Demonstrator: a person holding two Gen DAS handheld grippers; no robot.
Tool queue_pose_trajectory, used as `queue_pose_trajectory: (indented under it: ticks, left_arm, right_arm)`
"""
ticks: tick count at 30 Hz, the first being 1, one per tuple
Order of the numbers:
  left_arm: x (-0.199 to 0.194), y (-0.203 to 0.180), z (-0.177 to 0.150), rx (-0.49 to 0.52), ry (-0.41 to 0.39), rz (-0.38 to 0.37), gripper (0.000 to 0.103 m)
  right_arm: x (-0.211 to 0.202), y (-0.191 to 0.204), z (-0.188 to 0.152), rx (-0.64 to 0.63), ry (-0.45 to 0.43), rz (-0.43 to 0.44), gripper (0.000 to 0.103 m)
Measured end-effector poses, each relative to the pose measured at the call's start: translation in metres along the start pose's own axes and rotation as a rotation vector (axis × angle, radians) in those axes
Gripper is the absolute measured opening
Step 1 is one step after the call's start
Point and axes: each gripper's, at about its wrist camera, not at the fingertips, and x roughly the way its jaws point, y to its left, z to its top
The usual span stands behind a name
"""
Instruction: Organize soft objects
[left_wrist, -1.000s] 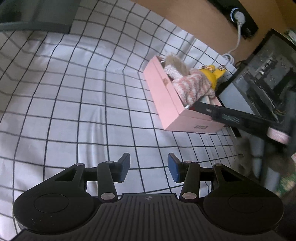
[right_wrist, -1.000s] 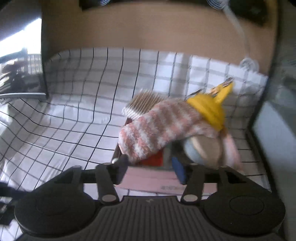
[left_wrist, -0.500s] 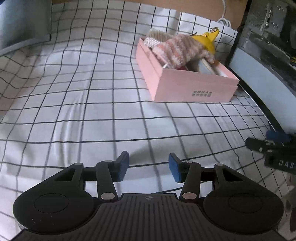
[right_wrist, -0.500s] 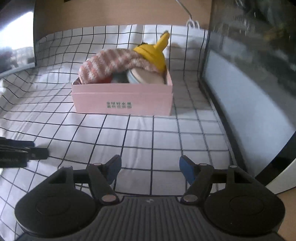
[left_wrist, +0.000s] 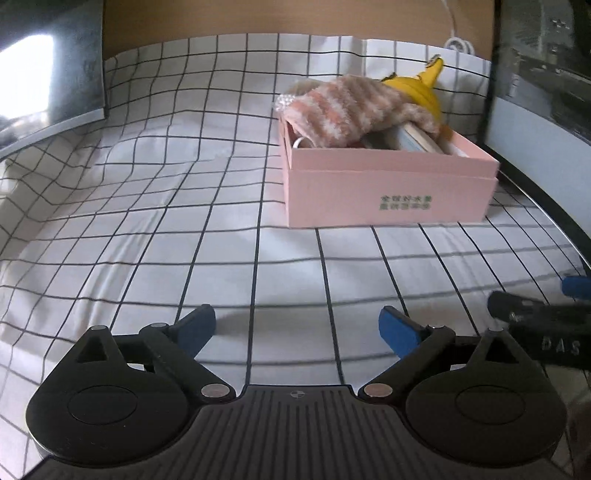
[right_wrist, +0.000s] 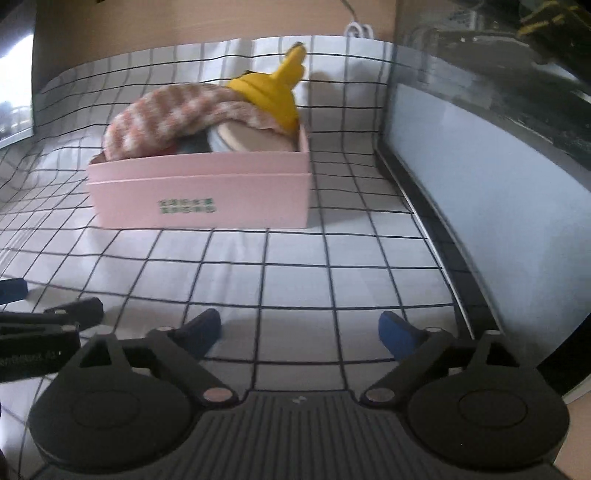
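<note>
both grippers sit low over the gridded cloth (left_wrist: 155, 206) on the desk, well apart from the pink box (left_wrist: 388, 192). left gripper (left_wrist: 297, 328): fingers spread wide, nothing between them. right gripper (right_wrist: 299, 330): fingers likewise wide, nothing held. each gripper shows at the edge of the other's view, so they sit side by side.

task items: the soft things are in the pink box. a pink-and-white striped knit piece (left_wrist: 351, 110) drapes across the top and over the left rim. a yellow soft item with a pointed tip (right_wrist: 273, 92) sits at the far end, rising above the rim. a fluffy beige item (left_wrist: 299, 88) shows behind the knit piece. under the knit piece are a round bluish-beige shape and something red, not identifiable.

judgement: no loose soft item shows on the cloth in either view, so the gathering step looks finished or nearly so. the pile stands above the box rim; if anything is left, the next move would call for pressing or tucking the knit piece down inside the walls, coming in from above without pushing the light box along the cloth.

writing: two short lines of green print (right_wrist: 186, 206) on the box's near wall, too blurred to read. the right gripper's body in the left view carries the letters "das", cut off at the frame edge.
</note>
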Motion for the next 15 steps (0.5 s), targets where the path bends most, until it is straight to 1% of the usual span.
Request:
queue_pose_trajectory:
  ticks: [2, 4, 5, 7, 8, 10, 11, 13, 15]
  left_arm:
    - [0.005, -0.003, 0.004, 0.004, -0.002, -0.004, 0.098]
    - [0.008, -0.004, 0.007, 0.015, -0.004, -0.018, 0.098]
    - [0.008, -0.004, 0.007, 0.016, -0.007, -0.020, 0.098]
    - [0.008, -0.004, 0.006, 0.017, -0.010, -0.022, 0.098]
    - [0.008, -0.004, 0.005, 0.017, -0.013, -0.022, 0.098]
    - [0.008, -0.004, 0.005, 0.019, -0.014, -0.024, 0.098]
    - [0.008, -0.004, 0.005, 0.022, -0.016, -0.027, 0.098]
    - [0.008, -0.004, 0.005, 0.021, -0.017, -0.023, 0.099]
    - [0.008, -0.005, 0.005, 0.021, -0.016, -0.017, 0.099]
  right_arm:
    - [0.002, 0.003, 0.001, -0.016, -0.009, -0.018, 0.093]
    - [0.002, 0.009, 0.004, -0.077, -0.019, -0.029, 0.093]
    - [0.003, 0.010, 0.003, -0.097, -0.041, -0.023, 0.096]
    - [0.008, 0.009, 0.005, -0.118, -0.048, -0.016, 0.102]
    - [0.010, 0.003, 0.006, -0.096, -0.041, 0.005, 0.103]
    - [0.016, -0.012, 0.005, 0.012, -0.014, 0.074, 0.103]
    - [0.015, -0.014, 0.004, 0.029, -0.036, 0.089, 0.103]
    - [0.015, -0.009, 0.005, -0.001, -0.031, 0.071, 0.103]
    - [0.015, -0.009, 0.006, 0.003, -0.030, 0.075, 0.103]
